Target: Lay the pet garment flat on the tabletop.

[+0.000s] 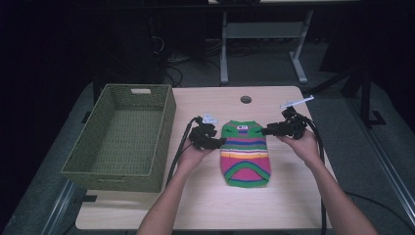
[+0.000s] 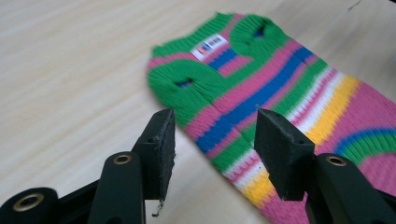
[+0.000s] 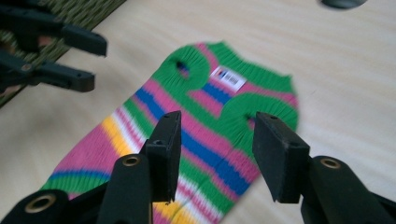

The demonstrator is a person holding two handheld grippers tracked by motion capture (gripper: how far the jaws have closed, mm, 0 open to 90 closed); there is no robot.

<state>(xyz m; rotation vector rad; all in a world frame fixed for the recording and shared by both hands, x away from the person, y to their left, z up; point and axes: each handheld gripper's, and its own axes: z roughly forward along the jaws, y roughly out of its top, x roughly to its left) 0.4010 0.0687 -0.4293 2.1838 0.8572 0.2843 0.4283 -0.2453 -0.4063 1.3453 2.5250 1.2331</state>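
A striped knitted sweater [image 1: 244,152] is lying flat at the table's [image 1: 205,205] centre, a white barcode label [image 2: 208,45] near its collar, print unreadable. The left gripper [image 1: 221,141] at nine o'clock and right gripper [image 1: 264,131] at three are hovering, jaws spread, pinching nothing.
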